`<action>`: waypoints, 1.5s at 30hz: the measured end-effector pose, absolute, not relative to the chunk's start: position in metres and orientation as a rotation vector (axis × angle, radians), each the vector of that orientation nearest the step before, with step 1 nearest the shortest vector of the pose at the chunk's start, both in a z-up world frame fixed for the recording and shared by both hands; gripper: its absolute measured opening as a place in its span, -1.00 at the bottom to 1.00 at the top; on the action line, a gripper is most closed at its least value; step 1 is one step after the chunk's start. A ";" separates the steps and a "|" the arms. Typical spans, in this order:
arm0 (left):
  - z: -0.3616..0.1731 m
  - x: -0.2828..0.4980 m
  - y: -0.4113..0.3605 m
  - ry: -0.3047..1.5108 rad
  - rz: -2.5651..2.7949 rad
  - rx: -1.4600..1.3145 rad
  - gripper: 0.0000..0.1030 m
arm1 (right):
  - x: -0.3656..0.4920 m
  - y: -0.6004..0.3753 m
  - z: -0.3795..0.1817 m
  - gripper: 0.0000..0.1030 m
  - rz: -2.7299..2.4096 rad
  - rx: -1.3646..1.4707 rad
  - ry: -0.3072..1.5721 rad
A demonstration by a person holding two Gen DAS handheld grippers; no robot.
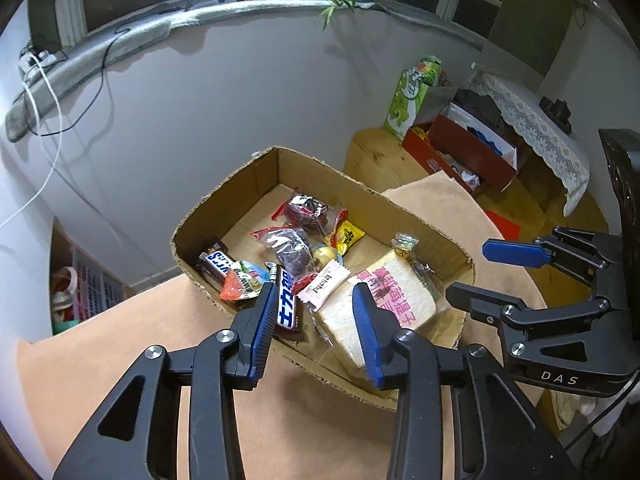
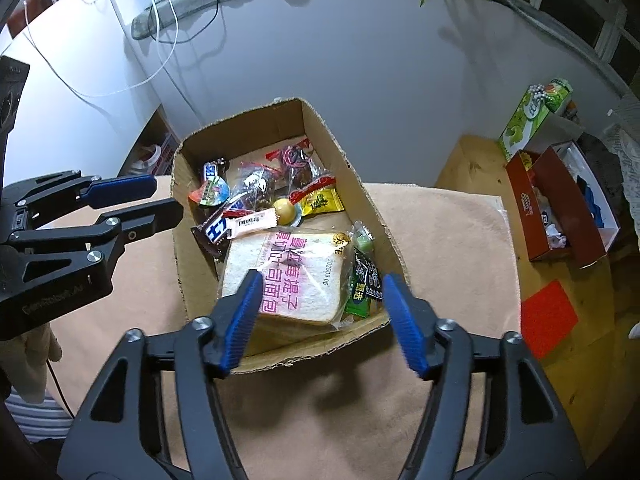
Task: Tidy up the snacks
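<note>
Left gripper: our black left gripper with blue pads [image 1: 316,330] hangs over the near left part of the box. Its fingers are a little apart and pinch nothing.
Chocolate bars: we see two brown chocolate bars in shiny wrappers [image 1: 286,306] at the left end of the box, one just past our left pad.
Box: the open brown cardboard box [image 2: 188,280] sits on a soft peach cloth [image 2: 440,240] over the table. All the snacks lie inside it.
Small snacks: a round yellow ball [image 2: 285,211], a yellow candy packet [image 2: 320,203] and a white candy packet with pink ends [image 2: 252,224] lie in the middle of the box. Dark snacks in clear bags with red ends [image 2: 256,184] lie farther back.
Bread: a white slice of bread in a clear bag with pink writing [image 2: 288,276] lies flat at the near end of the box.
Green packet: a green and black snack packet [image 2: 366,280] lies just right of the bread, touching it.
Right gripper: our black right gripper with blue pads [image 2: 324,320] hangs over the bread. Its fingers are spread wide and hold nothing.
Far right: a red cardboard box [image 2: 560,208] sits on the wooden floor, well apart.
</note>
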State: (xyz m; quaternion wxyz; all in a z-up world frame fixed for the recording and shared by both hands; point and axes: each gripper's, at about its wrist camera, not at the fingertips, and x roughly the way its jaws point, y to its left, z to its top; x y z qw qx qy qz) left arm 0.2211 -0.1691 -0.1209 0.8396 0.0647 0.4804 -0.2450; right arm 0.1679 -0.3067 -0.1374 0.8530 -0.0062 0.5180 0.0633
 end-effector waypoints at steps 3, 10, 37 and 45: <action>-0.116 0.217 -0.164 1.008 -0.502 0.122 0.03 | 0.160 -0.308 -0.132 0.40 0.121 -0.002 1.070; -0.110 0.200 -0.152 0.997 -0.471 0.103 0.08 | 0.144 -0.310 -0.125 0.54 0.066 0.008 1.052; -0.103 0.158 -0.125 0.993 -0.377 0.016 0.08 | 0.109 -0.309 -0.109 0.55 -0.014 0.055 0.989; -0.102 0.158 -0.125 0.990 -0.375 0.007 0.08 | 0.109 -0.309 -0.109 0.55 -0.014 0.057 0.989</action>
